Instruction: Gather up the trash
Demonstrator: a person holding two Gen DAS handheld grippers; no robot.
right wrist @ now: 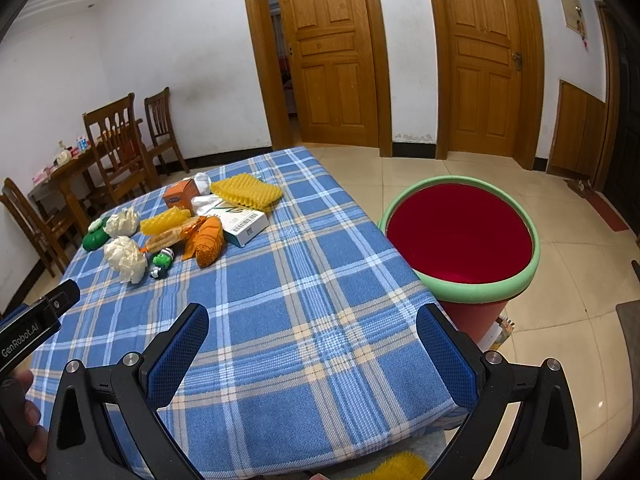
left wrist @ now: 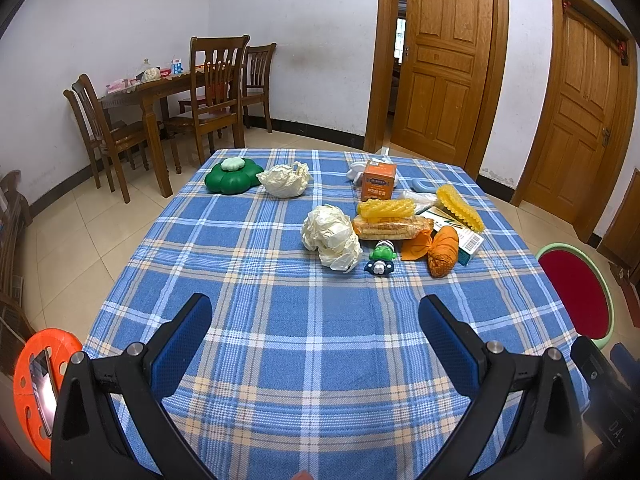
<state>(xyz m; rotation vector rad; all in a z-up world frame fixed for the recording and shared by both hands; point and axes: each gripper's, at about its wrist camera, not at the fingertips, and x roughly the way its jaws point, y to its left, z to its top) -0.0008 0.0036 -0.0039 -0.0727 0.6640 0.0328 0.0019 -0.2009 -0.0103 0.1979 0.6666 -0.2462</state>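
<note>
on the tabletop (left wrist: 320,340), under its blue plaid cloth, nothing looks collected yet. the trash sits in a cluster toward the far right side: a crumpled paper ball (left wrist: 332,236) nearest the middle, a second crumpled paper wad (left wrist: 285,180) farther back beside a green flower-shaped container (left wrist: 232,178), two yellow foam nets (left wrist: 386,208), a snack wrapper (left wrist: 392,227), an orange net bundle (left wrist: 443,250), an orange carton (left wrist: 378,180) and a white-and-green flat box (right wrist: 246,224). a small green toy figure (left wrist: 382,258) stands just beside the nearer paper ball; it may not be trash.

the red bin with a green rim (right wrist: 460,236) stands on the floor just off the tabletop's right edge, and as far as its inside shows, it holds nothing.

the left tool (left wrist: 316,340) hovers over bare cloth, jaws wide and holding nothing. the right tool (right wrist: 312,348) is likewise wide and unloaded, near the front right corner. every piece is left to be carried over.
</note>
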